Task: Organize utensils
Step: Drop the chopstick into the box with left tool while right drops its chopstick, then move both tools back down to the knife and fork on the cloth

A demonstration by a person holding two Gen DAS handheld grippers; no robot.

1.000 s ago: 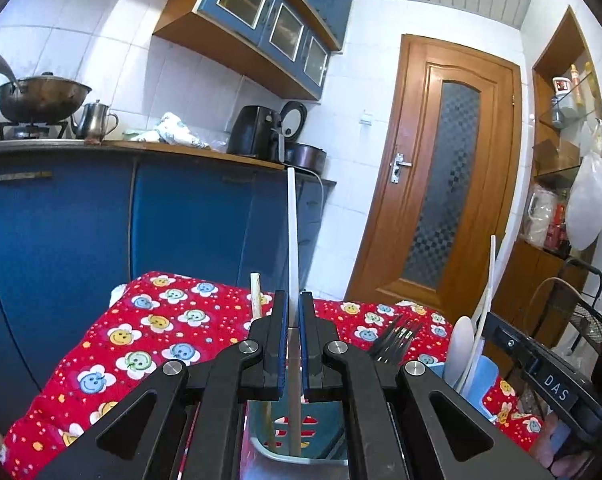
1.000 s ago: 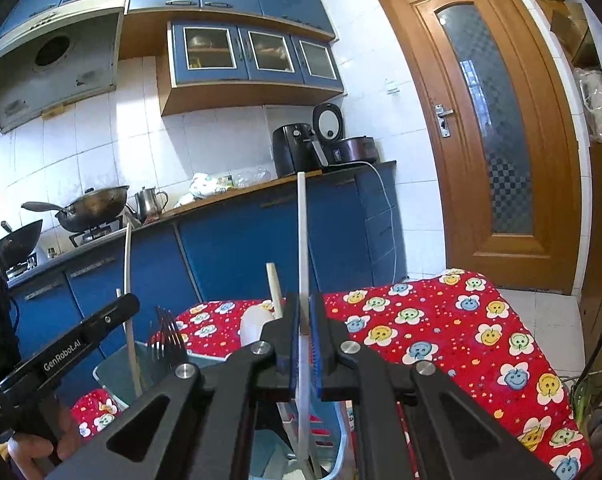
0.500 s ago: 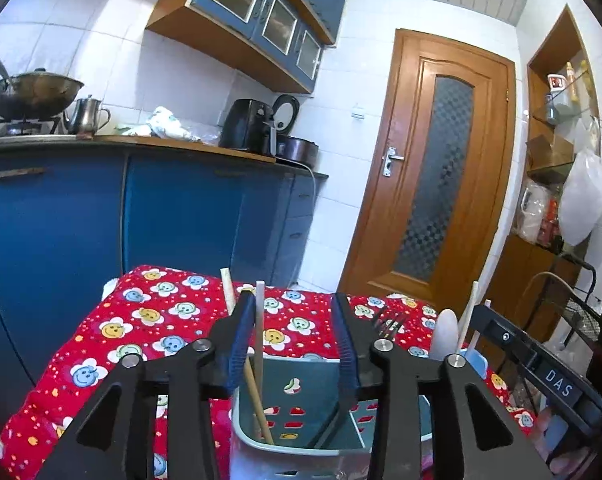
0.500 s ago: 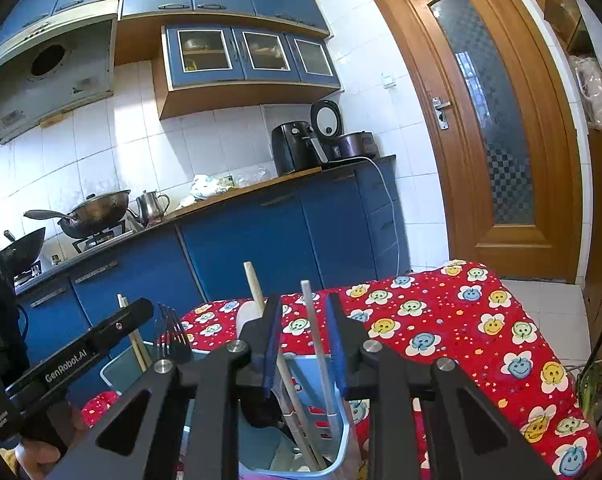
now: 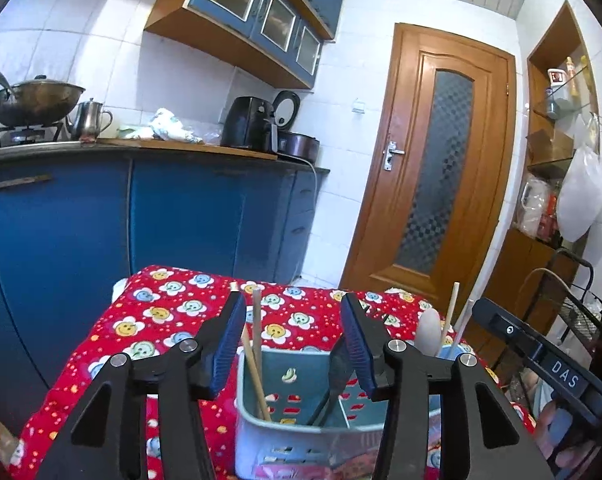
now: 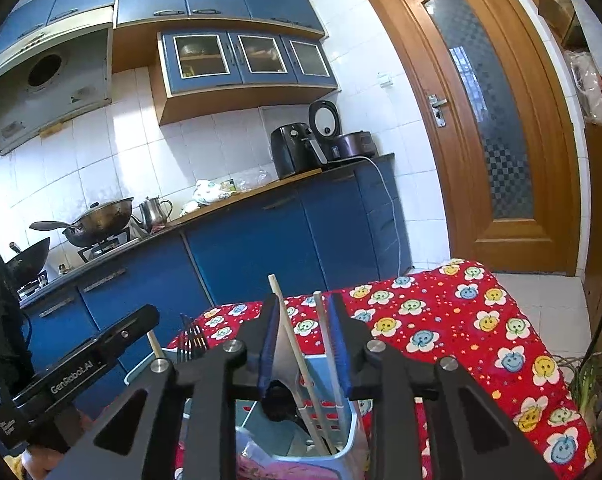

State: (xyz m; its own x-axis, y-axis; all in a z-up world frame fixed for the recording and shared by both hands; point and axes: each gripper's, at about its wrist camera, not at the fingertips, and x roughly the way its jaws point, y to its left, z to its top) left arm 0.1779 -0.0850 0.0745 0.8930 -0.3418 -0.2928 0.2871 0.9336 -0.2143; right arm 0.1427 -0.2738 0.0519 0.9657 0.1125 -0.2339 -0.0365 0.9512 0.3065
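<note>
In the left wrist view my left gripper (image 5: 292, 308) hangs over a teal utensil holder (image 5: 297, 356) on the red flowered tablecloth (image 5: 161, 320). Its jaws are opening. Two chopsticks (image 5: 256, 344) lean inside the holder near the left pad and touch neither pad. A dark fork (image 5: 335, 368) stands by the right pad. In the right wrist view my right gripper (image 6: 303, 308) is over a light blue holder (image 6: 355, 412), and its jaws are opening too. A wooden chopstick (image 6: 291, 336) and a white chopstick (image 6: 325, 340) stand loose between them, the white one close to the right pad.
A white spoon (image 5: 428, 330) and more chopsticks (image 5: 449, 316) stick up from the holder on the right. The other gripper's black body (image 5: 541, 356) reaches in from the right edge. Blue kitchen cabinets (image 5: 181, 220) stand behind the table, and a wooden door (image 5: 433, 168) to the right.
A second ago each gripper was shut on an upright chopstick. Both have opened, and the chopsticks have dropped into the holders and lean there. The left gripper rose slightly.
</note>
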